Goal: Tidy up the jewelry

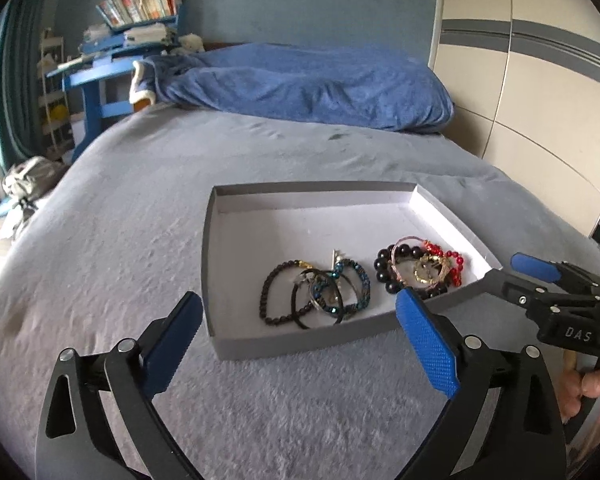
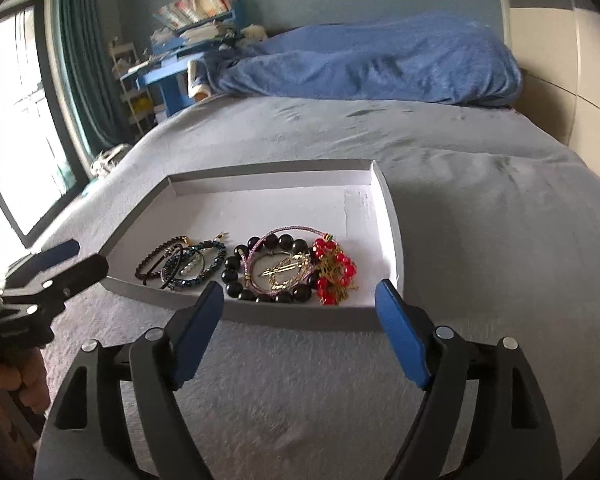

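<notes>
Both the left gripper [image 1: 300, 320] and right gripper [image 2: 300, 308] gape wide and empty just short of the shallow box [image 2: 396, 248]; its bracelets [image 2: 180, 264] lie tangled, so approach low and pinch one strand cleanly.

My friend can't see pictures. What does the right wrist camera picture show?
A shallow grey tray on a grey bed holds two jewelry piles: dark bracelets and black, red and gold beads. The right gripper is open and empty before it; the left gripper shows at left.
</notes>
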Tool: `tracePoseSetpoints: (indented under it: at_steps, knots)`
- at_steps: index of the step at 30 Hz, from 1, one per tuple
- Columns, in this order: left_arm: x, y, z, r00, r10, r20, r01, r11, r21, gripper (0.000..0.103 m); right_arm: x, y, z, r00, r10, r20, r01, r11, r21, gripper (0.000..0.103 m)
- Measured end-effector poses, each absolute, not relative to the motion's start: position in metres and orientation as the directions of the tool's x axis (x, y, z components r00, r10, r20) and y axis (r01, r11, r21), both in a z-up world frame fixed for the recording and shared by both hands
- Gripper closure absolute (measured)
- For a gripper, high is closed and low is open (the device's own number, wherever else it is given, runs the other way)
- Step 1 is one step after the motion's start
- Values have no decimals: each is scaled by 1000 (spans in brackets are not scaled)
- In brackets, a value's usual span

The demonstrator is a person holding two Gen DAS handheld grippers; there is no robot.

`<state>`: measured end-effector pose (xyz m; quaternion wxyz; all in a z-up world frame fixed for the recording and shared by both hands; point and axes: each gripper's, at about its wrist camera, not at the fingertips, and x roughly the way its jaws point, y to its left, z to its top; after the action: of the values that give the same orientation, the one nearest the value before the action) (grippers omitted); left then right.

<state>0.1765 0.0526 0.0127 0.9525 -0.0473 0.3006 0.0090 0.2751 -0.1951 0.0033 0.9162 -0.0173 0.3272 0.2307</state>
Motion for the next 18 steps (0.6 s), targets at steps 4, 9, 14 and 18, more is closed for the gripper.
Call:
tracePoseSetpoints:
  at_steps: [4, 9, 14, 18]
  knots:
    - [161, 49, 9, 847, -8, -531, -37, 997, -74, 6, 262, -192, 5, 719, 409, -563, -428, 898, 105, 17]
    - [147, 51, 7, 874, 0, -486, -45, 996, -80, 6, 250, -182, -4, 731, 395, -556, -437, 897, 63, 13]
    - [142, 55, 9, 888, 2, -461, -53, 994, -98, 5, 241, -183, -6, 756, 388, -528, -433, 901, 42, 13]
    - [141, 52, 8, 884, 3, -467, -48, 995, -84, 5, 239, -188, -5, 765, 401, -505, -434, 899, 57, 11]
